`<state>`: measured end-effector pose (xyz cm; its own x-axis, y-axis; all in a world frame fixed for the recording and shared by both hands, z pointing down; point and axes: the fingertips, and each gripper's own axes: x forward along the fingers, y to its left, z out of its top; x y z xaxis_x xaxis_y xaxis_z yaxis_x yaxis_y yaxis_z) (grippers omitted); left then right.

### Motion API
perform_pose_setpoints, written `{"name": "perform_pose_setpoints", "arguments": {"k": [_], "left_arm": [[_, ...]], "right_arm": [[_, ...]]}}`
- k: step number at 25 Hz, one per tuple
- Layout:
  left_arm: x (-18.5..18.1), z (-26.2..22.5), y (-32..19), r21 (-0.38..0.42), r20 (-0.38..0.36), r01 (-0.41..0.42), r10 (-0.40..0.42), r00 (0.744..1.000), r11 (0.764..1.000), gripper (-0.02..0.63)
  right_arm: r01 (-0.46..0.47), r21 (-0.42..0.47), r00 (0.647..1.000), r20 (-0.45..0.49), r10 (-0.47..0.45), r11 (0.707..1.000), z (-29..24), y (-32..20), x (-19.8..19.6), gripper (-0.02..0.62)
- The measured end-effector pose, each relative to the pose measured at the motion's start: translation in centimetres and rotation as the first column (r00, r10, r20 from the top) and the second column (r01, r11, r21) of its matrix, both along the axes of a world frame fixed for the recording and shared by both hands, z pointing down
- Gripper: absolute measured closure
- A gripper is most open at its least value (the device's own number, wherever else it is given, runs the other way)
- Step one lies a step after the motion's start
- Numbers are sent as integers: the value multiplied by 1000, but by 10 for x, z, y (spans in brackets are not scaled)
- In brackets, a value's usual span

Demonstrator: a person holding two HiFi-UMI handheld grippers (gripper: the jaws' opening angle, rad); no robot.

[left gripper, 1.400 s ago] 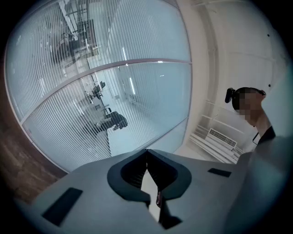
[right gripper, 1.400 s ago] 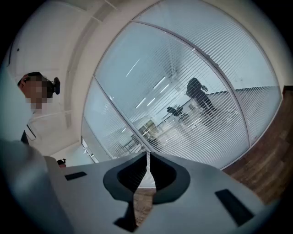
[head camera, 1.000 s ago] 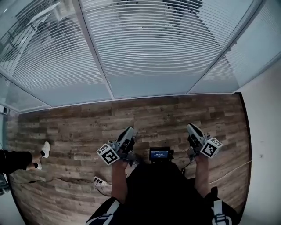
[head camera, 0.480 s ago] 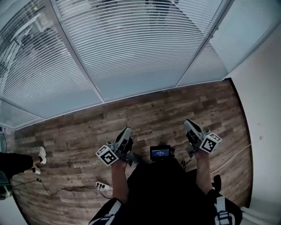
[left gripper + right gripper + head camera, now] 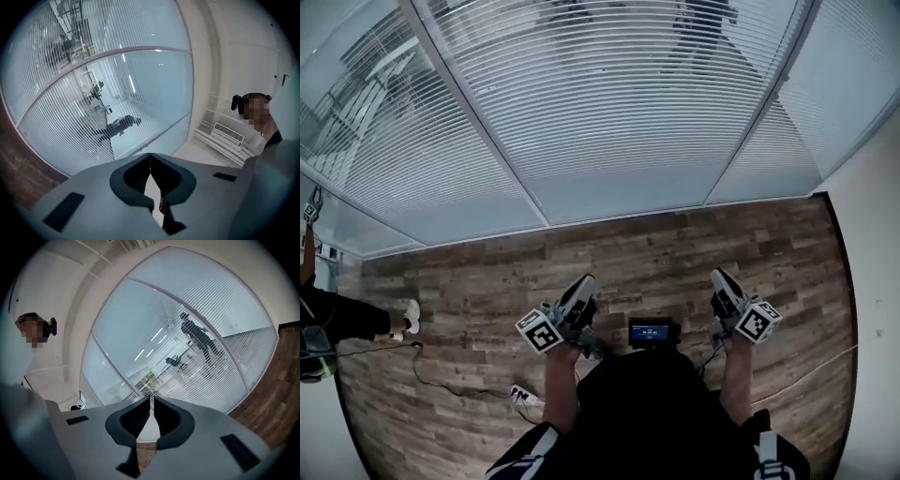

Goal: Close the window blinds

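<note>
The window blinds [image 5: 609,103] hang over a glass wall across the top of the head view, their white horizontal slats tilted so that an office and a figure show through. My left gripper [image 5: 582,283] and right gripper [image 5: 720,277] are held low in front of the person's waist, over the wooden floor, well short of the blinds. In the left gripper view the left gripper [image 5: 150,155] is shut with nothing between its tips, the blinds [image 5: 89,93] beyond. The right gripper [image 5: 151,399] is likewise shut and empty, pointing at the blinds [image 5: 197,319].
Pale frame bars [image 5: 473,122] split the glass into panels. A white wall [image 5: 874,197] closes the right side. On the floor lie a power strip [image 5: 523,395] and cable; another person's foot [image 5: 411,317] stands at the left. A small screen [image 5: 651,332] sits at the waist.
The head view has swung a little sideways and back. Both grippers stay shut and low before the body. The other person's foot at the left has shifted.
</note>
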<state>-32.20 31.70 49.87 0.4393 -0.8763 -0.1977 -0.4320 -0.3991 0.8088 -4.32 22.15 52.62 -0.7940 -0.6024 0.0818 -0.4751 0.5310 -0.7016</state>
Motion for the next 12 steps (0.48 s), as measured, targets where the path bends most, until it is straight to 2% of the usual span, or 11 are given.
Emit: {"name": "perform_pose_setpoints", "arguments": {"k": [6, 12], "left_arm": [[65, -8, -35, -5, 45, -16, 16, 999, 1000, 604], [166, 1, -94, -16, 78, -65, 66, 995, 998, 604]], "right_arm": [[-32, 36, 999, 39, 31, 999, 2, -39, 70, 565], [-103, 19, 994, 50, 102, 995, 27, -78, 188, 565]]}}
